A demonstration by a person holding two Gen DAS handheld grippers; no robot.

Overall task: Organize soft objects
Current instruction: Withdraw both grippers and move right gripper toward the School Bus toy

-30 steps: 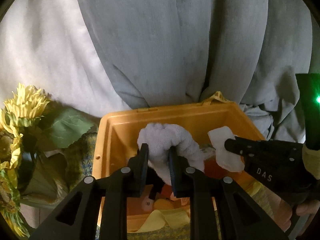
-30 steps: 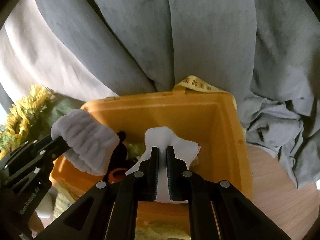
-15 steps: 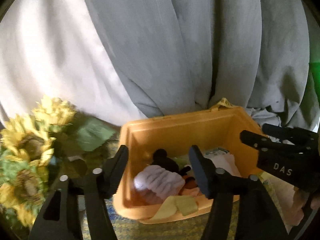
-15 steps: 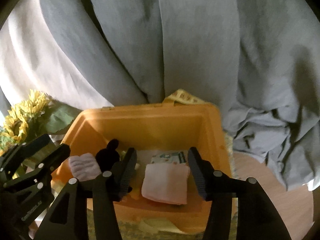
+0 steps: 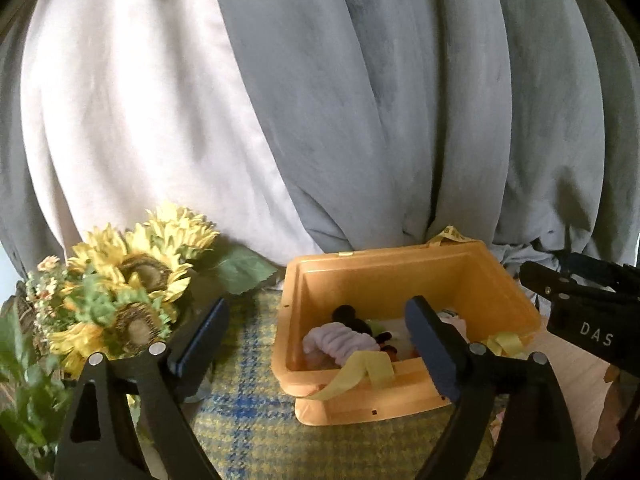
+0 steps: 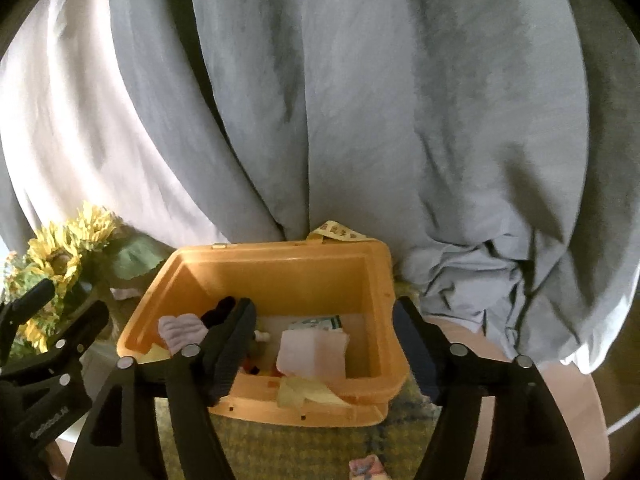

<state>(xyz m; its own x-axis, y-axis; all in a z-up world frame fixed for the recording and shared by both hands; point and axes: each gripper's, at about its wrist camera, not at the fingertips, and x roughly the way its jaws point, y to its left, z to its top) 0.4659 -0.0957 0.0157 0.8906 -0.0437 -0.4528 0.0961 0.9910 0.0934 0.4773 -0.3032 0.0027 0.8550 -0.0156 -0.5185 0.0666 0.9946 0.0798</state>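
An orange plastic bin (image 5: 384, 280) (image 6: 280, 268) sits on a checked yellow-green mat. Inside lie a fluffy lilac cloth (image 5: 340, 338) (image 6: 182, 330), a black plush toy (image 5: 354, 318) (image 6: 218, 308) and a folded white-pink cloth (image 6: 312, 352). My left gripper (image 5: 316, 336) is open and empty, held back from the bin's near left side. My right gripper (image 6: 324, 340) is open and empty in front of the bin, and also shows in the left wrist view (image 5: 576, 292).
Artificial sunflowers (image 5: 132, 276) (image 6: 60, 256) stand left of the bin. Grey and white curtains (image 5: 360, 100) hang close behind it. A yellow ribbon (image 5: 360, 372) drapes over the bin's front rim. Bare wooden table (image 6: 568, 392) shows at the right. A small pink item (image 6: 366, 468) lies on the mat.
Both grippers opened, dropping the lilac cloth and the white-pink cloth into the bin, then drew back and up from it.
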